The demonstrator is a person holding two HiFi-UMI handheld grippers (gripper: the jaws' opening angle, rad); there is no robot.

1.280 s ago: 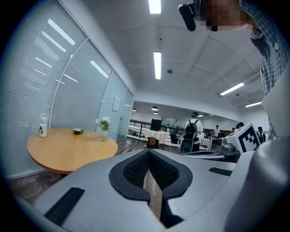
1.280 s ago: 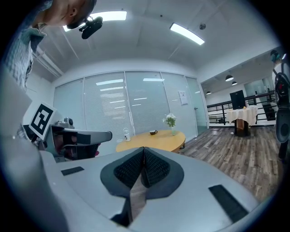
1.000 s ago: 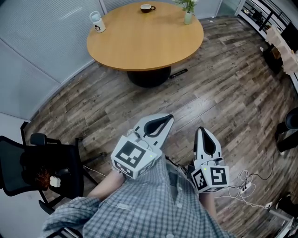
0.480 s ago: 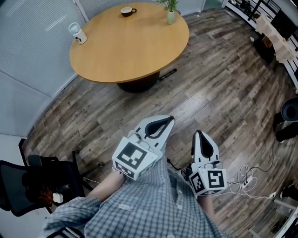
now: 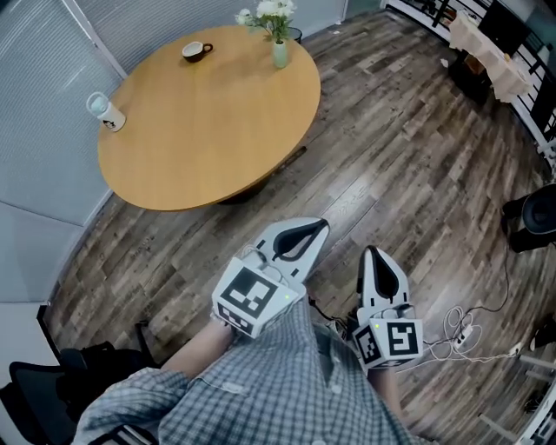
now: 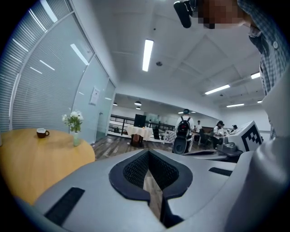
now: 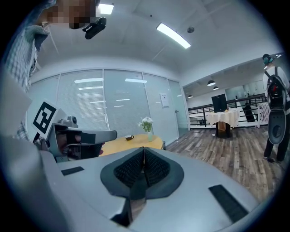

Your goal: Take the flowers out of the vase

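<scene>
White flowers (image 5: 267, 14) stand in a small pale green vase (image 5: 280, 54) at the far edge of a round wooden table (image 5: 200, 122). The same flowers (image 6: 72, 119) show far off in the left gripper view, and the flowers (image 7: 146, 123) show again in the right gripper view. My left gripper (image 5: 314, 228) is shut and empty, held over the floor well short of the table. My right gripper (image 5: 373, 252) is also shut and empty, beside it to the right.
A brown cup on a saucer (image 5: 196, 51) and a white mug (image 5: 105, 110) also sit on the table. A black office chair (image 5: 52, 404) stands at the lower left. Cables and a power strip (image 5: 460, 341) lie on the wood floor at the right. People stand far off (image 6: 183, 131).
The view has swung so the table and vase slid left and down in the head view, and the flowers are now fully visible. Both grippers stay shut in front of me.
</scene>
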